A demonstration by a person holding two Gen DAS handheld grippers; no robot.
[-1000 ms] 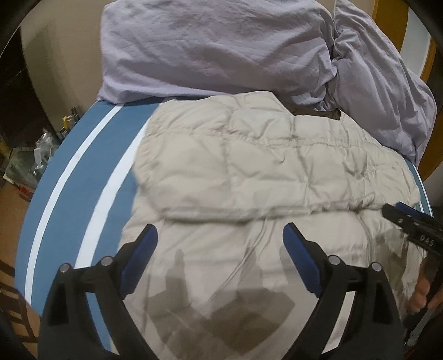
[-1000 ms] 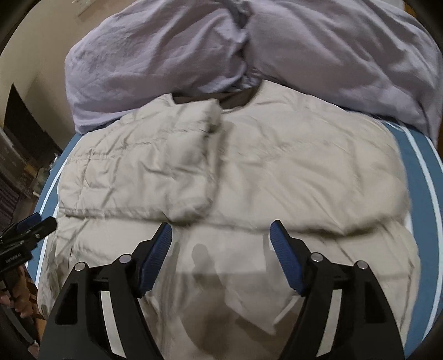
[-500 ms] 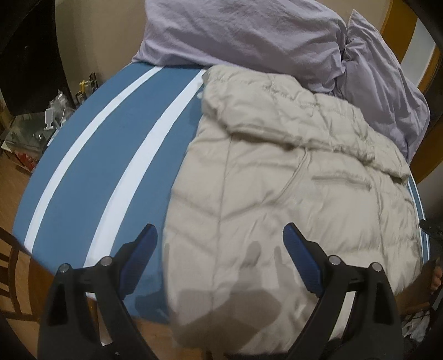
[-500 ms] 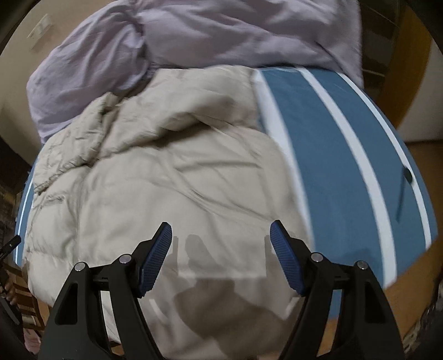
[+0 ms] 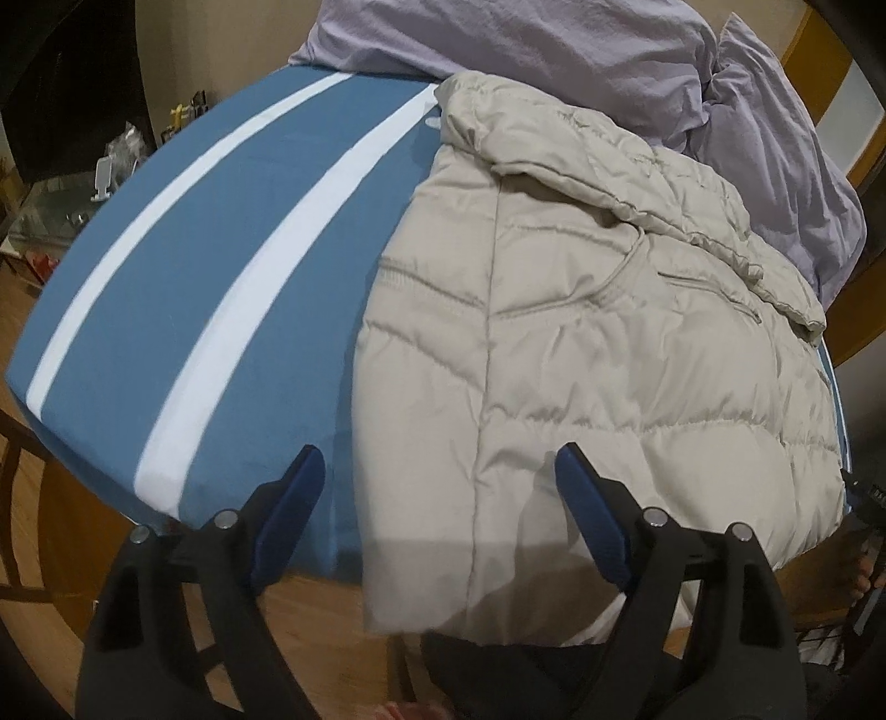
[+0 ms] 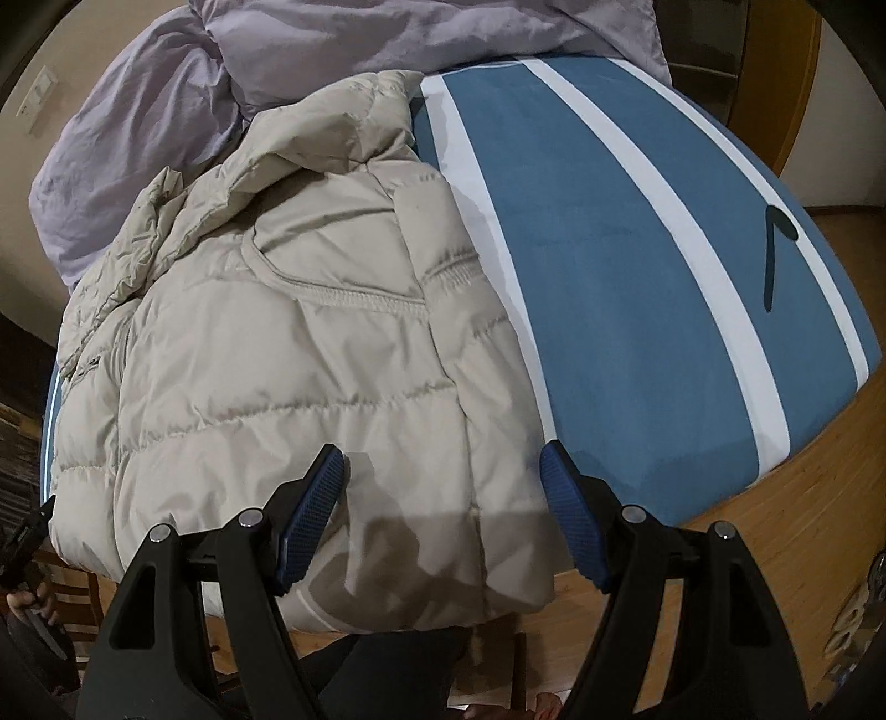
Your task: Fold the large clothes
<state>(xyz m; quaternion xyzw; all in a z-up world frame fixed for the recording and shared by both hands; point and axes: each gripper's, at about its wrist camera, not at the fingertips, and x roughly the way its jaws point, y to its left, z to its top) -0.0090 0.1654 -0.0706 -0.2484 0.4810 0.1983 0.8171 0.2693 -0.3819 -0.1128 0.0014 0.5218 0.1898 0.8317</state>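
Note:
A beige puffer jacket (image 5: 581,360) lies flat on a blue sheet with white stripes (image 5: 221,249), its hem hanging over the near edge of the bed. My left gripper (image 5: 440,471) hovers over the hem's left corner. Its jaws are closing, and the corner lies between them without either pad touching it. In the right wrist view the jacket (image 6: 288,360) fills the left half, and my right gripper (image 6: 443,459) stands open above the hem's right corner. The folded sleeves lie across the jacket's upper part.
A crumpled lilac duvet (image 5: 554,39) is piled at the head of the bed (image 6: 609,249). A thin black object (image 6: 775,243) lies on the sheet at the right. Wooden floor shows below the bed edge. Clutter (image 5: 105,177) stands by the left wall.
Both grippers have moved apart from the jacket's middle to its hem corners, the left one leftward, the right one rightward, and come lower. The left jaws have narrowed slightly.

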